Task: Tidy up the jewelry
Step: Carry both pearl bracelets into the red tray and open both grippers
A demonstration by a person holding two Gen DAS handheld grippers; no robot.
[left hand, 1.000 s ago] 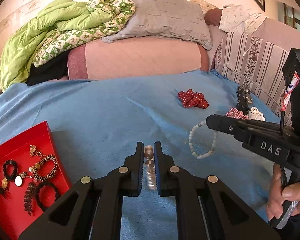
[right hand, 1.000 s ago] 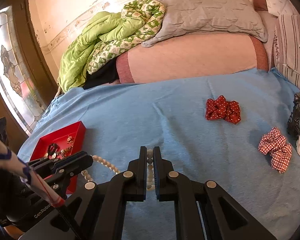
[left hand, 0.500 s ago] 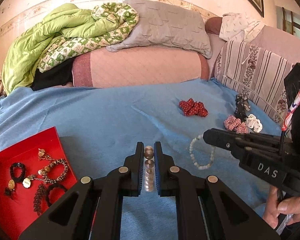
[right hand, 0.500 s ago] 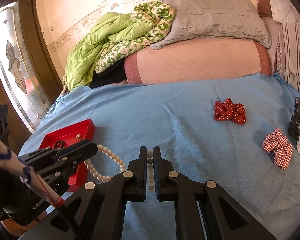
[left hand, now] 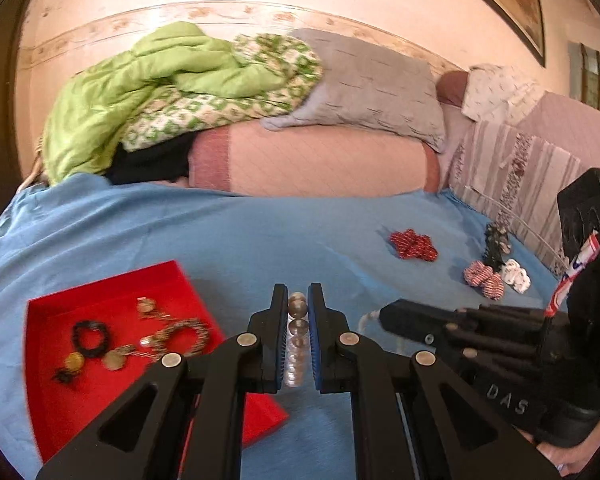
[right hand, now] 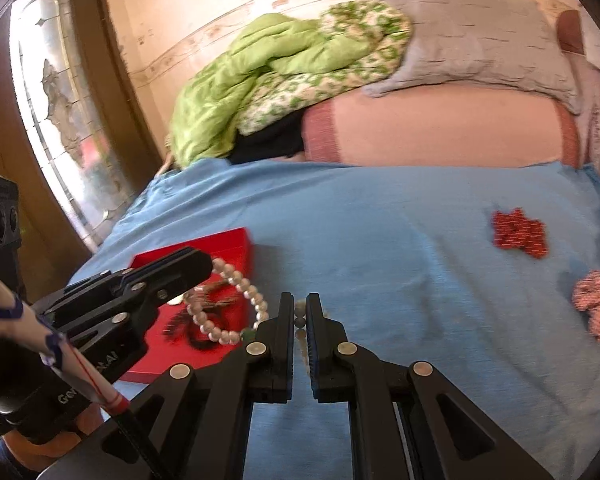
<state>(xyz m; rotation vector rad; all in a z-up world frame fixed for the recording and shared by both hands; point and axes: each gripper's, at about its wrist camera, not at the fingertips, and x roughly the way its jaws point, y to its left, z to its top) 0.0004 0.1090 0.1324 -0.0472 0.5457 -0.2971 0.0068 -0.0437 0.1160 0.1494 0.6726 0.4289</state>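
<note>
My left gripper (left hand: 298,304) is shut on a pale pearl bracelet (left hand: 297,322), its beads lined up between the fingers. In the right wrist view the bracelet (right hand: 236,304) hangs as a loop from the left gripper (right hand: 188,270) over the red tray (right hand: 236,242). My right gripper (right hand: 300,314) is shut on a string of small beads (right hand: 299,322), just right of the tray. The red tray (left hand: 100,392) lies on the blue bedsheet at the left and holds several bracelets and pendants. The right gripper (left hand: 392,314) shows at the right of the left wrist view.
A red scrunchie (left hand: 414,244), a checked scrunchie (left hand: 484,278), a white one (left hand: 518,276) and a dark one (left hand: 496,242) lie at the right of the blue bedsheet (left hand: 220,240). Pillows and a green quilt (left hand: 160,92) pile up at the back.
Both grippers have lifted and moved left toward the red tray, carrying the beads. The pearl loop now hangs over the tray.
</note>
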